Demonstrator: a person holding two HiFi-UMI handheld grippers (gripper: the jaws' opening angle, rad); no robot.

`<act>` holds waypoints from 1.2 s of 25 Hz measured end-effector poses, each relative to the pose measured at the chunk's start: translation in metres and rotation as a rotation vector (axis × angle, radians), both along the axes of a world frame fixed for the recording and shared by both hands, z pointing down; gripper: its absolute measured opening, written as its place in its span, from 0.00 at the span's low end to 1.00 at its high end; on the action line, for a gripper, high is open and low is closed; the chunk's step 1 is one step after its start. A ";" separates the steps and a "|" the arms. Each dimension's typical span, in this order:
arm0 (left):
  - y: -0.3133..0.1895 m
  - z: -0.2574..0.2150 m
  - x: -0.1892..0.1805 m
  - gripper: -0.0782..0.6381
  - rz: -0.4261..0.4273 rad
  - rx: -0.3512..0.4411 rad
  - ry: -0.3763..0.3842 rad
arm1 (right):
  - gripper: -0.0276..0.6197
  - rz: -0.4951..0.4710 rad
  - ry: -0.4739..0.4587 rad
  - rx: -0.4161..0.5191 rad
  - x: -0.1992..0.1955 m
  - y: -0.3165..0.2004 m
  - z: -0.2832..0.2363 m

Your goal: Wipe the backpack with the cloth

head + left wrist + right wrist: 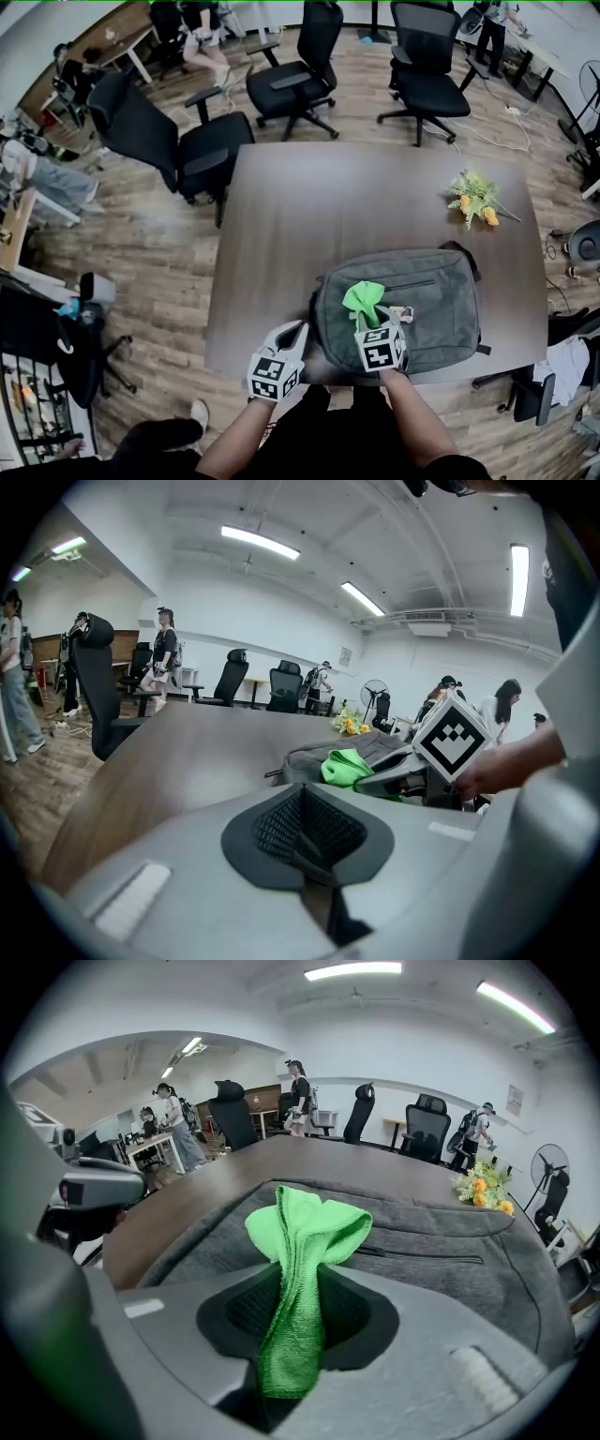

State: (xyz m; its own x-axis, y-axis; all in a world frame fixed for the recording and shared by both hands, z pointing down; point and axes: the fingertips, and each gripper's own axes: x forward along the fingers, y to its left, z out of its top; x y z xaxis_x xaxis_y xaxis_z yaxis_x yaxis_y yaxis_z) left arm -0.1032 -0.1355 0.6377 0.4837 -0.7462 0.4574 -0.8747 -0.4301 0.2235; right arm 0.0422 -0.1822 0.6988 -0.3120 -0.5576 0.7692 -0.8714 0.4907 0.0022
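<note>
Here, grey backpack (441, 300) flat on the table (300, 206), right gripper (373, 323) over its left half, jaws clamped on the green cloth (362, 297), bunched end fanning beyond them above the backpack, left gripper (292, 334) just off the backpack's left edge, jaws together, empty.

The left gripper's (307, 841) grey jaws are closed together with nothing between them, above a dark brown wooden table (187, 761). Beyond them lies a grey fabric backpack (305, 757). On it, a bright green cloth (347, 766) bunches at the tip of the right gripper (375, 778), which a hand (506, 766) holds. Small yellow flowers (349, 726) lie farther back, and black office chairs (94, 682) stand around.
</note>
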 end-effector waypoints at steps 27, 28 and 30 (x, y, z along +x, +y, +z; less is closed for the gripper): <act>-0.012 0.002 0.043 0.13 0.084 0.013 -0.019 | 0.21 0.164 0.357 0.071 0.189 -0.024 -0.035; -0.012 0.002 0.046 0.13 0.088 0.013 -0.018 | 0.21 0.174 0.361 0.075 0.195 -0.024 -0.038; -0.012 0.002 0.052 0.13 0.098 0.016 -0.014 | 0.21 0.193 0.367 0.078 0.207 -0.024 -0.042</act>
